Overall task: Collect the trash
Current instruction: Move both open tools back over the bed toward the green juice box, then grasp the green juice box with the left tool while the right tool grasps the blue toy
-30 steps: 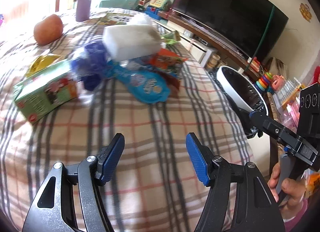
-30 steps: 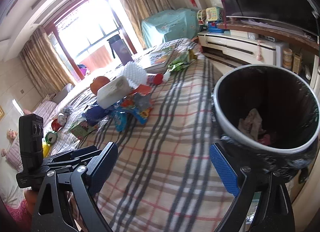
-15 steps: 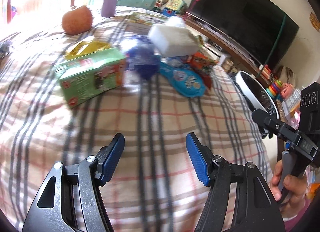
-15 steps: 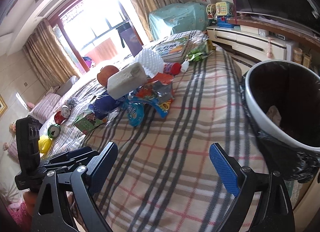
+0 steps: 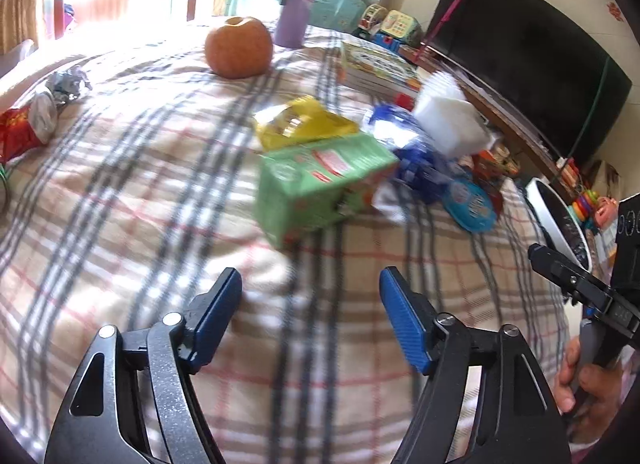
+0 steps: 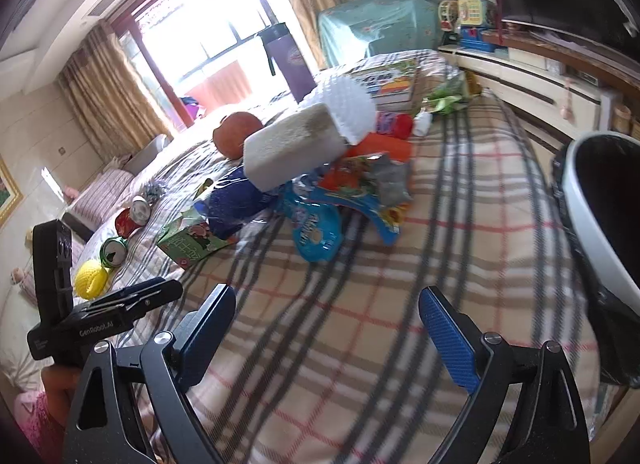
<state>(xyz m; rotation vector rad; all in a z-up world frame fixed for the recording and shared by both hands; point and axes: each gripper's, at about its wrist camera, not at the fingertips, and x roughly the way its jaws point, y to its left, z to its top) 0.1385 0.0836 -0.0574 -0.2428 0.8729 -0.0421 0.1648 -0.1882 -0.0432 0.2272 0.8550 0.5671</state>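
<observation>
The trash lies in a heap on the plaid bed [image 5: 132,199], right of centre in the left wrist view and upper centre in the right. Nearest our left gripper [image 5: 310,318] is a green carton [image 5: 320,187]; we judge it light and probably empty, stiff at the edges but easy to crush, so the narrow sides are the place to take hold. Behind it sits a yellow wrapper [image 5: 302,125], and to its right a blue bag [image 6: 234,201], a blue foil pack [image 6: 316,229] and an orange wrapper [image 6: 352,177]. These look thin, slippery and limp; we would pinch them at a raised fold or a corner, not flat against the blanket. A white foam block [image 6: 292,153] rests on top of the heap, bulky but likely very light, and wide for the jaws.

At the left edge of the left view lie a red wrapper [image 5: 16,133] and crumpled foil [image 5: 66,81]; the right view shows cans [image 6: 114,250] near a yellow ball [image 6: 91,279].

Both jaws stand wide apart, holding nothing, our right gripper [image 6: 326,334] included.

The bin [image 6: 592,219] stands off the bed's edge at the right of both views, lined with a black bag. Its inside shows only as dark, so we cannot tell what it holds. An orange fruit [image 5: 239,45] and a purple flask [image 5: 298,3] stand beyond, upper centre.
</observation>
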